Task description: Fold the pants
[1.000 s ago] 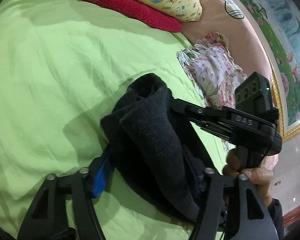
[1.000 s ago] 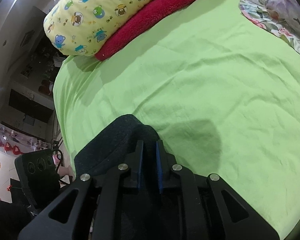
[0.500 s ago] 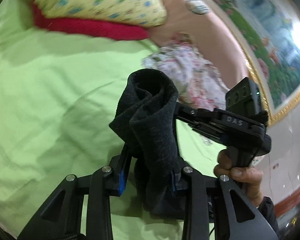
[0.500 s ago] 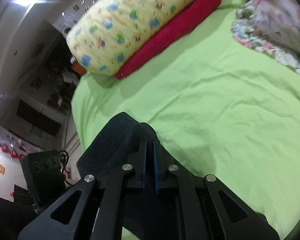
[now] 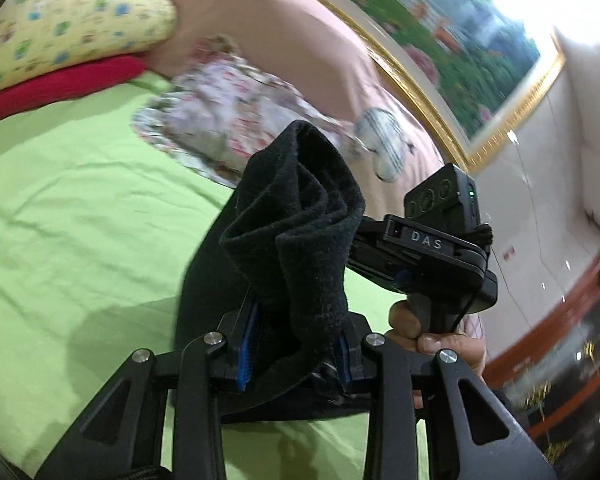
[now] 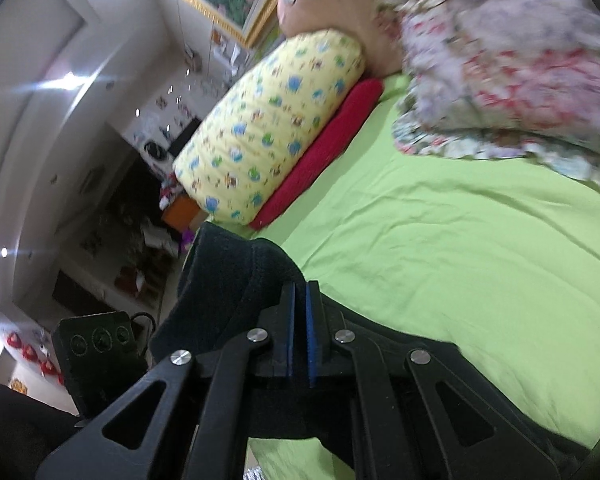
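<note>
Black pants (image 5: 300, 240) are bunched into a thick upright fold above the green bed sheet (image 5: 80, 220). My left gripper (image 5: 296, 344) is shut on this fold, its blue pads pressing both sides. In the left wrist view the right gripper (image 5: 380, 256) comes in from the right, held by a hand (image 5: 432, 340), its tips buried in the cloth. In the right wrist view my right gripper (image 6: 298, 312) is shut on the edge of the pants (image 6: 228, 280), the pads almost touching. The cloth hangs lifted off the sheet between both grippers.
A yellow patterned pillow (image 5: 60, 20) lies on a red blanket (image 5: 60, 84) at the bed's head. A floral quilt (image 5: 228, 120) is crumpled beside a pink headboard (image 5: 300, 40). A framed painting (image 5: 460, 40) hangs above. Cluttered shelves (image 6: 140, 200) stand past the bed's edge.
Both grippers have risen, lifting the pants off the sheet. The left gripper closed from wide apart onto the bunched fold and rolled. The views swung toward the headboard.
</note>
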A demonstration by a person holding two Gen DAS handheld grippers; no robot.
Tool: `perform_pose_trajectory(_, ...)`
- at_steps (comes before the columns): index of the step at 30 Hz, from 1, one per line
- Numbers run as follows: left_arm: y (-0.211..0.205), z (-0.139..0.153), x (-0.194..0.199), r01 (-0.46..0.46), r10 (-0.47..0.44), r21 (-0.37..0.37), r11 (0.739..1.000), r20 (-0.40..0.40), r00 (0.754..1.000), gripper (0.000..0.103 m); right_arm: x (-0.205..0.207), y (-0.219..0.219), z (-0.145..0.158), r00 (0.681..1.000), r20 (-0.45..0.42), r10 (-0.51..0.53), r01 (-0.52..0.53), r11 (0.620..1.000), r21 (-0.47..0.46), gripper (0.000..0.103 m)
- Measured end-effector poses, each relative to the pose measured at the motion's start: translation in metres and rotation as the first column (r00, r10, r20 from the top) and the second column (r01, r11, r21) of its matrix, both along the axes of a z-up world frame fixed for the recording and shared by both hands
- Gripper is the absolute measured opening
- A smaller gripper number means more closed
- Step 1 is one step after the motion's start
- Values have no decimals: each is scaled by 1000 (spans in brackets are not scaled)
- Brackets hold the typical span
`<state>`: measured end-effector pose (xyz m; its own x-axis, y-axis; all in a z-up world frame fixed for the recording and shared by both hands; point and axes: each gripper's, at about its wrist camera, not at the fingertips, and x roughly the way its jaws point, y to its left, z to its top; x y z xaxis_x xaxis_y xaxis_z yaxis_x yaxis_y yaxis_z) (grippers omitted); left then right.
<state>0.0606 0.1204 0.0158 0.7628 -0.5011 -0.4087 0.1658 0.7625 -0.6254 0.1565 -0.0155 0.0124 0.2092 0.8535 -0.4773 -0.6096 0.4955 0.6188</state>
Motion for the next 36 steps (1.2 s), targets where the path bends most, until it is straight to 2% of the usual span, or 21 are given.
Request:
perform_pose_trajectory(3, -30, 0, 5, 58, -58, 24, 998, -2, 998, 31, -6, -32, -1, 999, -3, -37, 37, 998, 46, 6)
perform_pose_trajectory(11, -90, 2, 16, 155, -154, 51, 987, -11, 988, 31, -17, -95, -10, 991, -22, -130, 132, 987, 95, 5)
perform_pose_trajectory(17, -129, -6, 24, 231, -229, 76, 970, -32, 973, 31, -26, -136, -16, 983, -29, -183, 185, 973, 140, 5)
perform_pose_trajectory(24, -180, -23, 40, 320, -314, 105, 942, -66, 947, 31, -31, -188, -39, 963, -84, -254, 266, 946, 187, 5)
perform_pose_trajectory(29, -216, -42, 50, 374, -363, 139, 917, -97, 927, 31, -37, -225, -58, 944, -122, -306, 326, 924, 199, 5)
perform_pose_trajectory(32, -228, -58, 60, 379, -362, 160, 911, -127, 923, 31, -38, -241, -71, 933, -151, -327, 353, 915, 198, 1)
perform_pose_trajectory(36, -233, -74, 72, 390, -365, 140, 910, -171, 915, 31, -38, -250, -86, 918, -155, -364, 383, 916, 121, 1)
